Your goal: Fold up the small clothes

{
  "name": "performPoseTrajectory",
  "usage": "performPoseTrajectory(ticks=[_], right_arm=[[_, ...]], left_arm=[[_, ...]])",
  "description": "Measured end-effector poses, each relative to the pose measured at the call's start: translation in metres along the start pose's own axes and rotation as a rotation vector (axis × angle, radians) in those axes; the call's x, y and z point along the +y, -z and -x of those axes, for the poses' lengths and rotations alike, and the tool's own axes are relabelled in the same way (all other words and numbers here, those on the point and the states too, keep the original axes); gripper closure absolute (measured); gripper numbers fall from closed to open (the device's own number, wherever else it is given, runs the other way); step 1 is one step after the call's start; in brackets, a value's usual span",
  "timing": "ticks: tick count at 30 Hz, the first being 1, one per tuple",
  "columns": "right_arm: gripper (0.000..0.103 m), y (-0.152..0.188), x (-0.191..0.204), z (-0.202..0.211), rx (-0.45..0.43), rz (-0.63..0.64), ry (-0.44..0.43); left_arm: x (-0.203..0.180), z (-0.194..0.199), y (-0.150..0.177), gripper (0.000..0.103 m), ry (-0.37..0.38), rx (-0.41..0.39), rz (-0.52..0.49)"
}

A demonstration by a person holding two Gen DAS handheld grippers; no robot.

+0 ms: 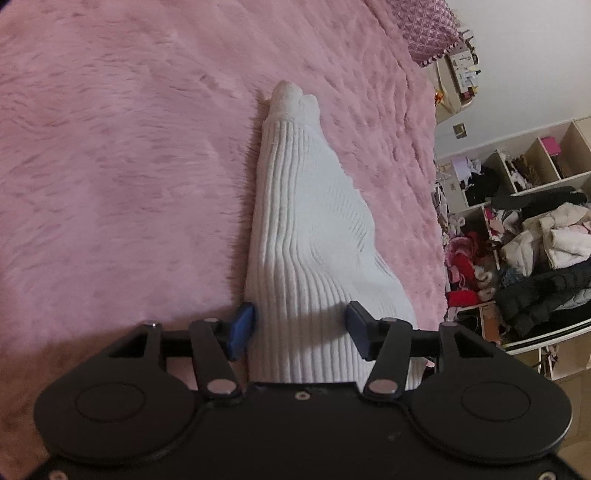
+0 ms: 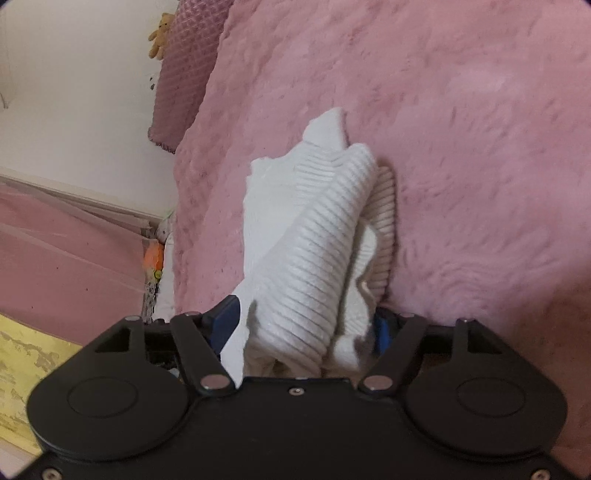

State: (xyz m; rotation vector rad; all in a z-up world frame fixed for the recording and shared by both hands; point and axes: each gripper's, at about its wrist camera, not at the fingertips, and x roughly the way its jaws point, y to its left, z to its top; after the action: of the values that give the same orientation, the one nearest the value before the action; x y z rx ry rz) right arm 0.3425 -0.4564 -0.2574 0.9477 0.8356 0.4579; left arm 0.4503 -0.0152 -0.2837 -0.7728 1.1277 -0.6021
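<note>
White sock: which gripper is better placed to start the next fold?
Probably left. Its fingers straddle the white sock, which lies flat and lengthwise ahead on the pink blanket. The right gripper faces a bunched, doubled end.

A home bedroom: a bed (image 1: 129, 166) under pink fluffy blanket, quilted pillow (image 1: 424, 26), shelves (image 1: 535, 166) crammed with clothes.
</note>
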Motion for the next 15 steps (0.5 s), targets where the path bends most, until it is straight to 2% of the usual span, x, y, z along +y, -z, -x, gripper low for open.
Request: performPoseTrajectory(ticks=[2, 4, 7, 12, 14, 15], right_arm=[[0.03, 0.0, 0.0, -0.001, 0.001, -0.006, -0.001], [0.03, 0.001, -0.002, 0.003, 0.002, -0.005, -0.006], [0.03, 0.001, -0.001, 0.004, 0.006, -0.005, -0.009], [0.03, 0.0, -0.003, 0.001, 0.008, 0.003, -0.001], [0.033, 0.0, -0.003, 0.002, 0.004, 0.004, 0.004], [0.037, 0.001, -0.001, 0.0, 0.004, 0.004, 0.009]], left_arm=[[0.007, -0.005, -0.005, 0.039, -0.033, 0.02, 0.012], [0.016, -0.006, -0.008, 0.039, -0.012, 0.035, 0.054], [0.014, 0.001, -0.004, 0.039, -0.017, 0.013, 0.04], [0.012, -0.007, -0.002, 0.046, 0.026, 0.04, 0.041], [0.011, -0.01, -0.004, 0.047, 0.023, 0.037, 0.041], [0.009, -0.009, -0.004, 0.05, 0.02, 0.035, 0.033]])
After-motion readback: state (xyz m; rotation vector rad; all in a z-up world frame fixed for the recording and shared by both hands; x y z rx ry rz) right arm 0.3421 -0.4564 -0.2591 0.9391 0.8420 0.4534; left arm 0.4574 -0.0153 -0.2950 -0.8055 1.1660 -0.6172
